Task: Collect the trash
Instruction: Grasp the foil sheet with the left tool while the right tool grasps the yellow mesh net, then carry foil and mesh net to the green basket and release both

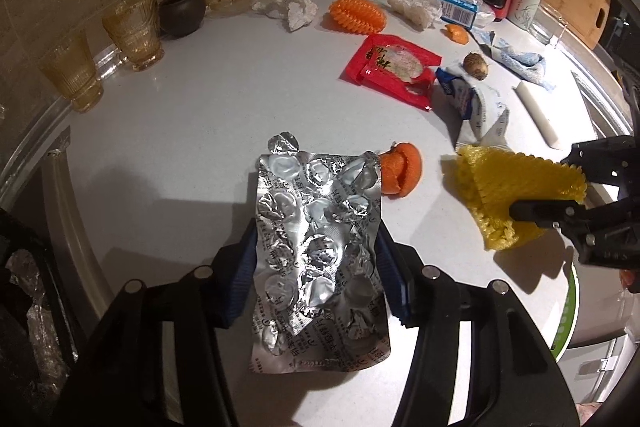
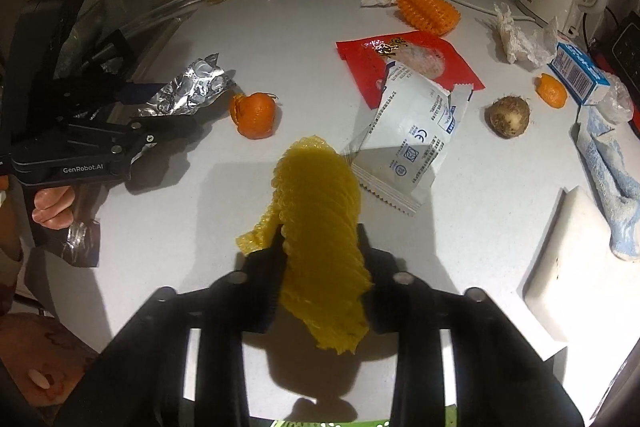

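The left gripper (image 1: 316, 247) sits at the bottom centre of its own view, angled down, its blue-padded fingers (image 1: 240, 267) clamped on a foil sheet (image 1: 316, 251). The right gripper (image 2: 320, 259), bottom centre of its view, pinches a yellow foam net (image 2: 320, 247). A hand (image 2: 52, 207) at the left edge grips the left handle.

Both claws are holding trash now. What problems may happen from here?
1. The left claw grips the crinkled foil pill sheet only by its side edges; the thin sheet may buckle and slip out.
2. The right claw pinches the soft yellow foam net near one end; the loose end hangs free and might drag the white packet beside it.
3. The orange peel lies right against the sheet's far edge and may get knocked.
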Tool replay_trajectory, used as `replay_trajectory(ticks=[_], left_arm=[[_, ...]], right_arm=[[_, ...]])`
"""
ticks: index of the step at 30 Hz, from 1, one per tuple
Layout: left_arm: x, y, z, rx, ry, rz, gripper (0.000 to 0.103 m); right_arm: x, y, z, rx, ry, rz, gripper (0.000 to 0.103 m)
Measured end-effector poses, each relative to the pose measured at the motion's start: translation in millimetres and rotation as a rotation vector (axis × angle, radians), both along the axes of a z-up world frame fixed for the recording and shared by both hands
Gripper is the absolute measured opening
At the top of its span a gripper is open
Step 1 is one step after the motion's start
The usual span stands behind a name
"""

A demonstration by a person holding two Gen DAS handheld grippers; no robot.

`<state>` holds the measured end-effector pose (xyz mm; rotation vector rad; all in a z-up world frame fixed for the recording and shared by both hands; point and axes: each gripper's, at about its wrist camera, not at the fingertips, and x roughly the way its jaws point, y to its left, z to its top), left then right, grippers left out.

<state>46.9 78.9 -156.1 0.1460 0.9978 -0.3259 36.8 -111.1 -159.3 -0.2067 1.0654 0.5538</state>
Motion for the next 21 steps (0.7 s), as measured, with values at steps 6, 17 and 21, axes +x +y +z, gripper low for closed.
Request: replay_trajectory(ticks=[6, 17, 21], left_arm=[[-22, -7, 27, -0.008, -0.042, -0.034, 0.053], [-128, -113, 66, -0.075, -0.031, -0.307, 0.054], [-161, -170, 46, -0.113, 0.064, -0.365, 0.055]], right_arm=[[-33, -19, 27, 0.102, -0.016, -0.058, 0.021], [-139, -132, 100, 0.138, -0.161, -0.303, 0.023], [-177, -170, 106, 0.144, -0.175, -0.360, 0.024]])
